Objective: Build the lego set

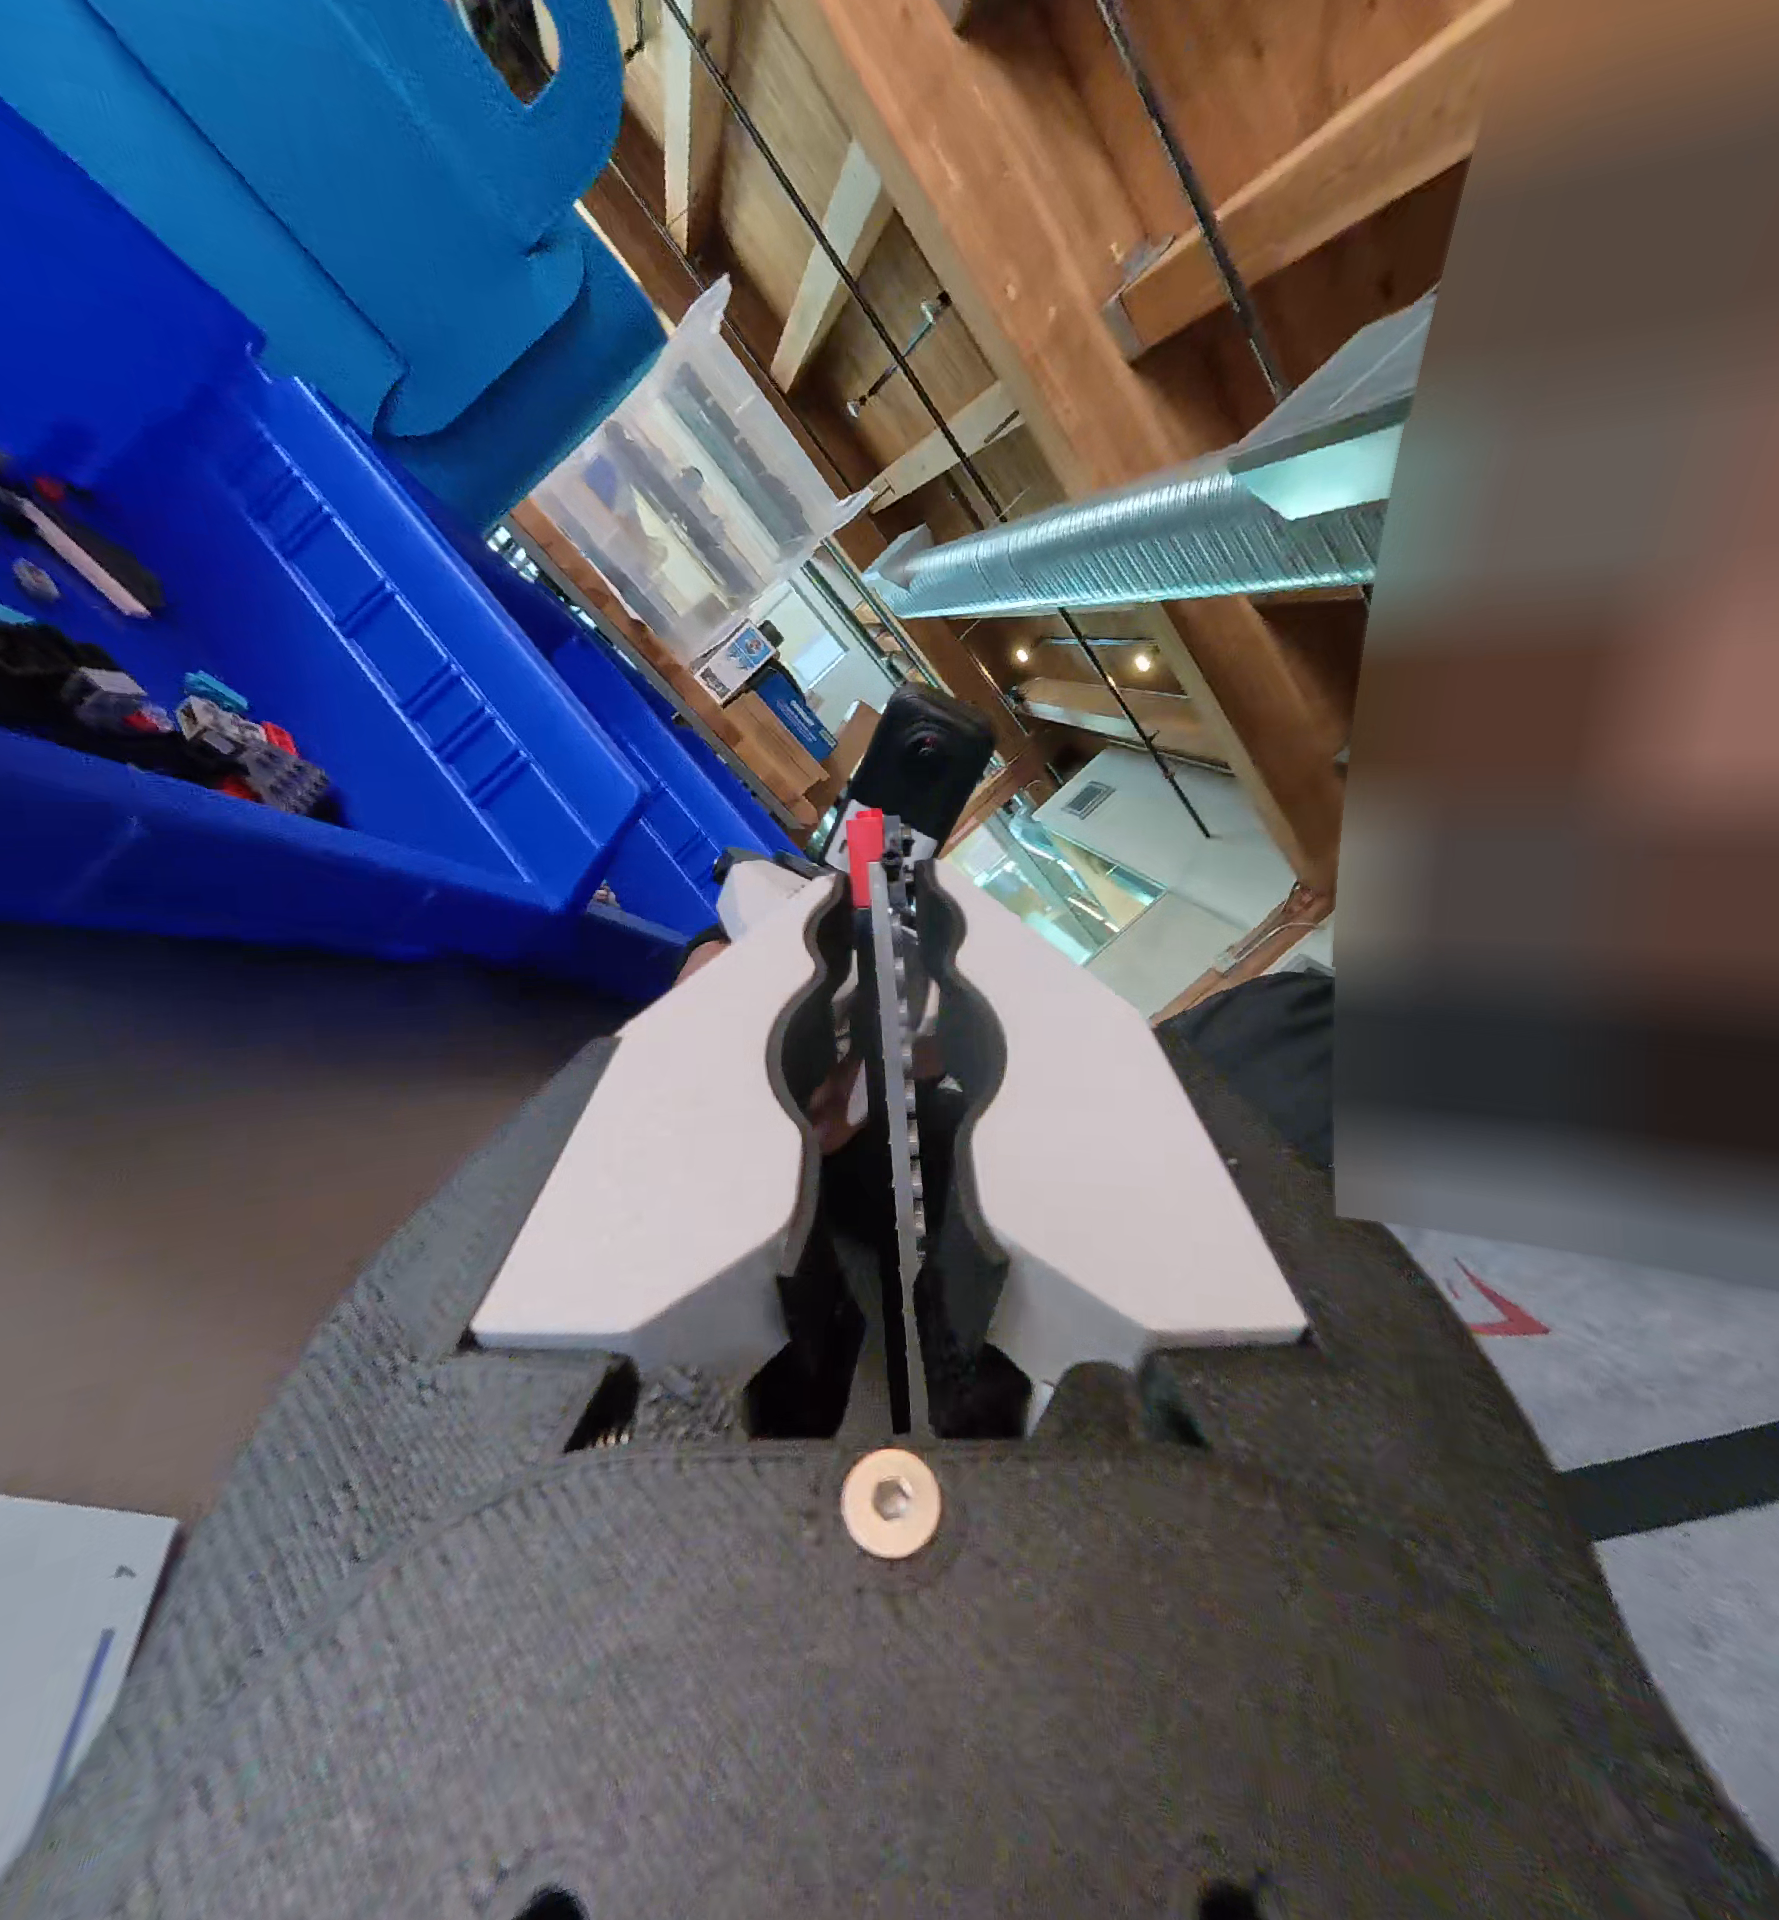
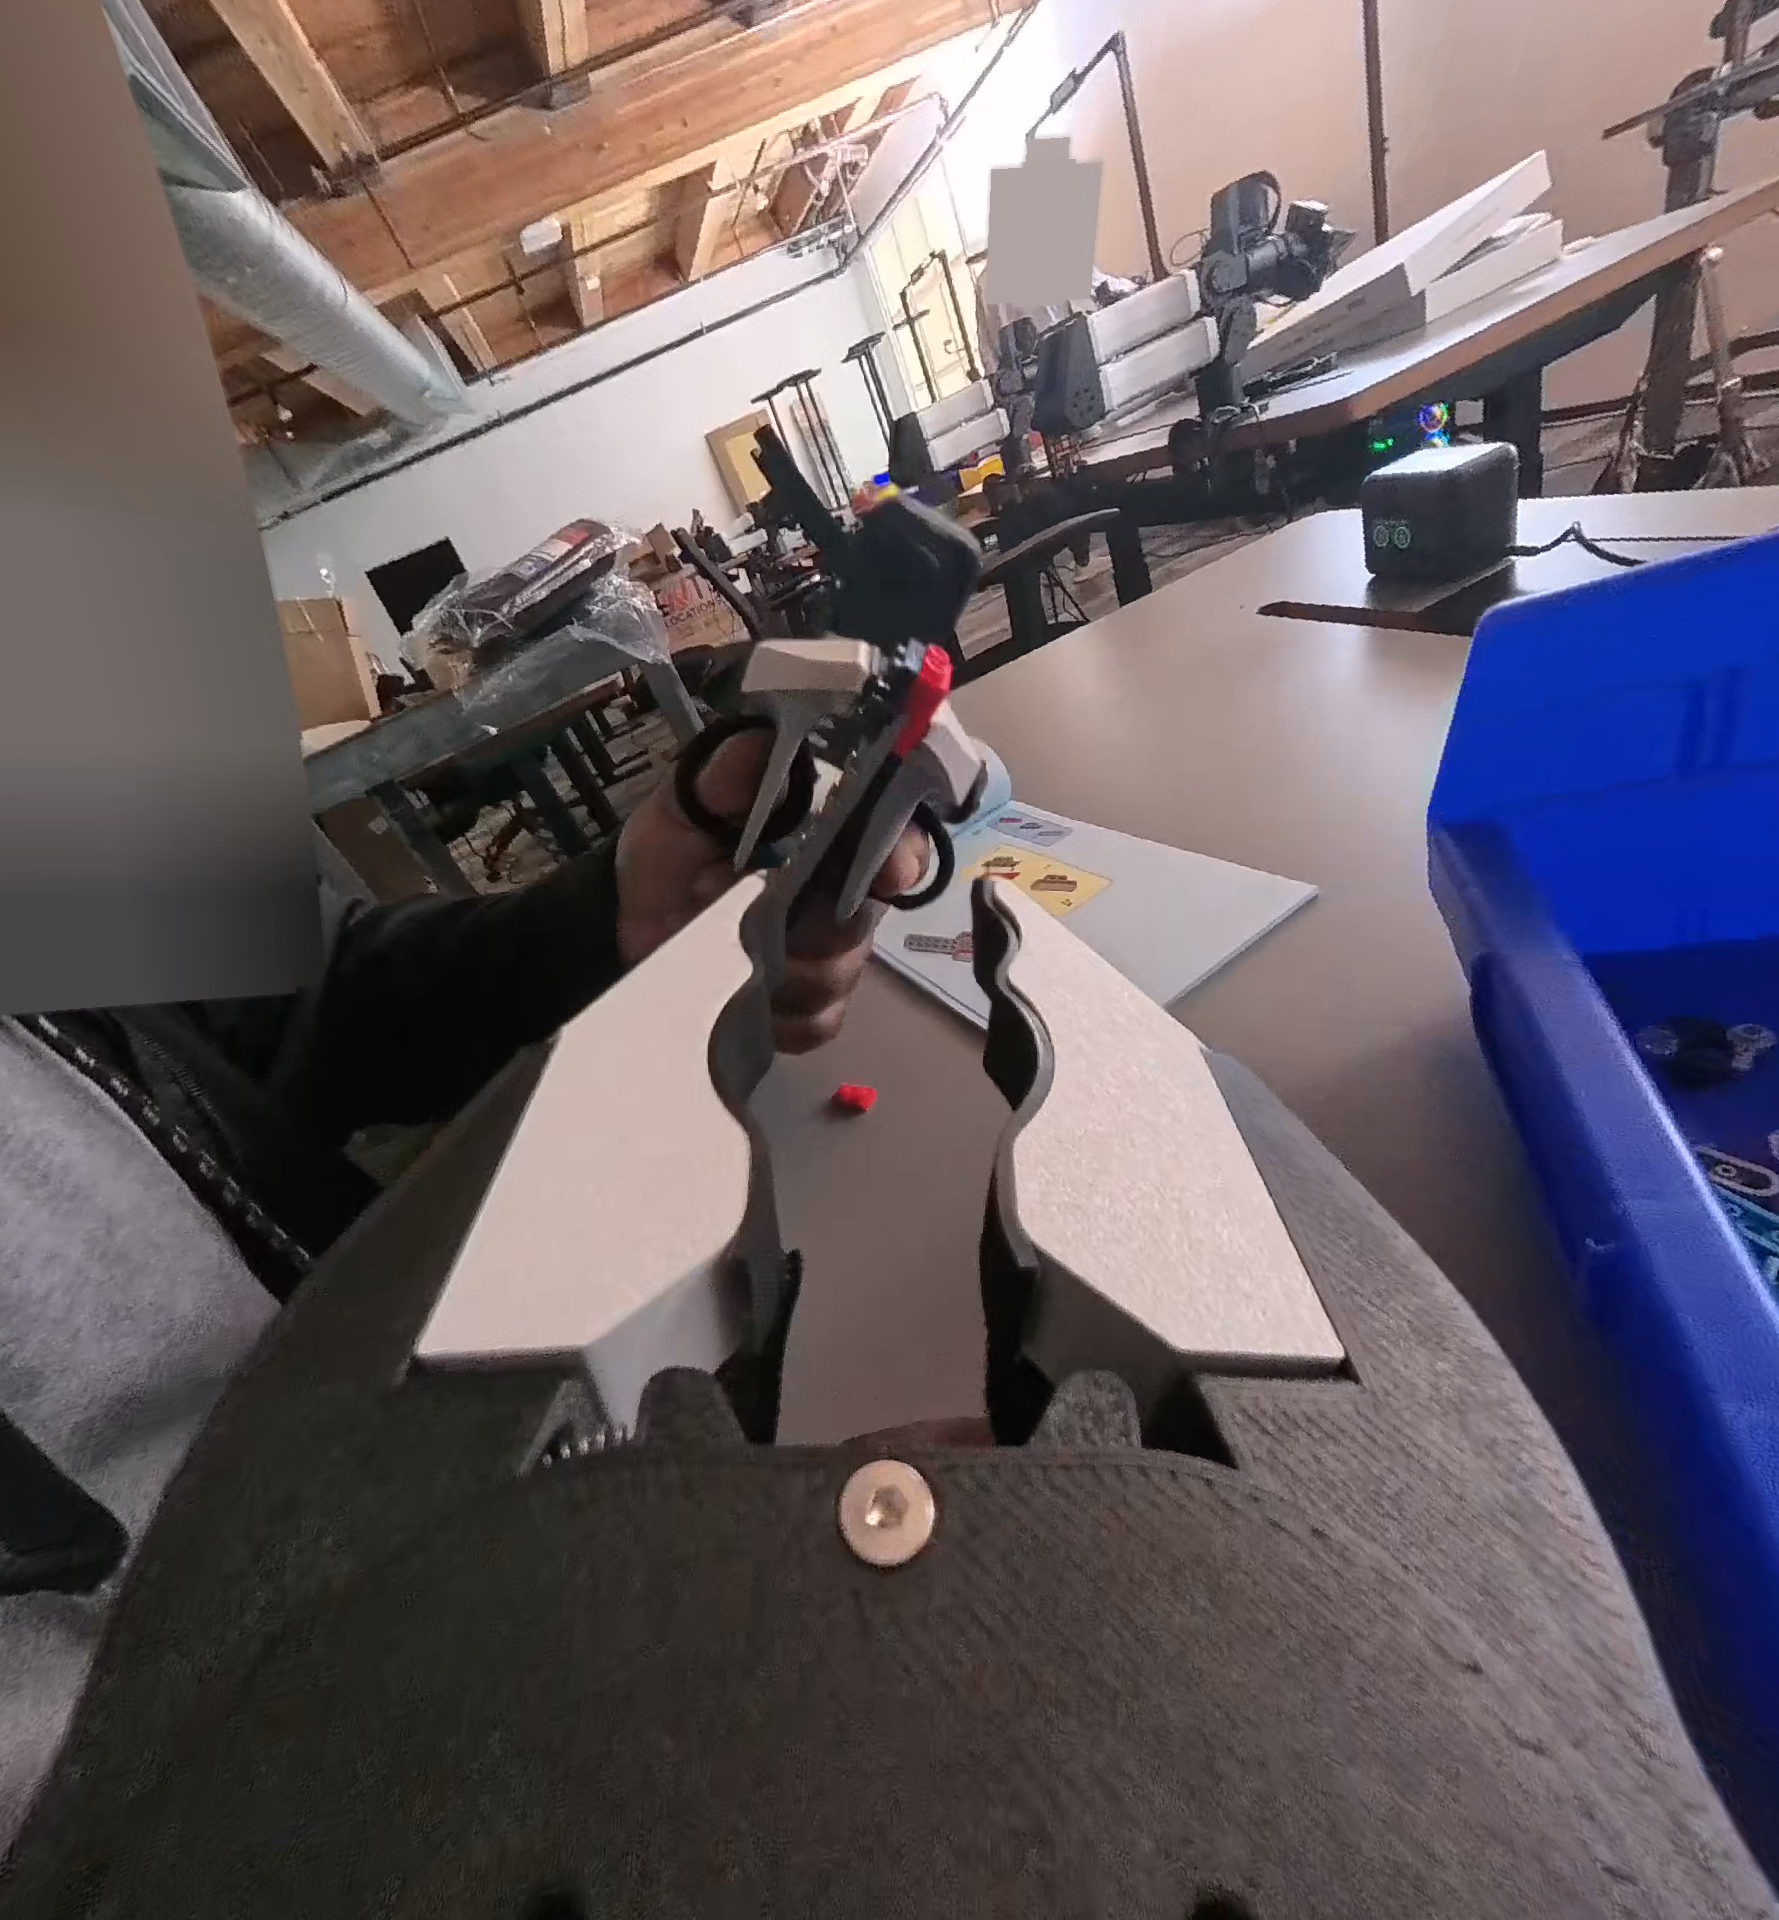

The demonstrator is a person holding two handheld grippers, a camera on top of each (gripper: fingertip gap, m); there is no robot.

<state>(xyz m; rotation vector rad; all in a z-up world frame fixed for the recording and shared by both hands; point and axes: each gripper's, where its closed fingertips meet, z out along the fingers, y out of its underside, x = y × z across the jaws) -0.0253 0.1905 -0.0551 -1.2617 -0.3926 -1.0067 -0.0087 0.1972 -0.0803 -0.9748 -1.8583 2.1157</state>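
My left gripper is shut on a thin grey lego assembly, seen edge-on between the fingers, with a red piece at its far tip. It is raised off the table. In the right wrist view the left gripper shows farther off in a hand, holding the same assembly with the red piece on top. My right gripper is open and empty, just below and in front of it. A small red lego piece lies on the dark table between my right fingers' line of sight.
A blue bin of loose lego pieces stands at the left gripper's left; it also shows at the right of the right wrist view. An instruction booklet lies open on the dark table. A black box sits farther back.
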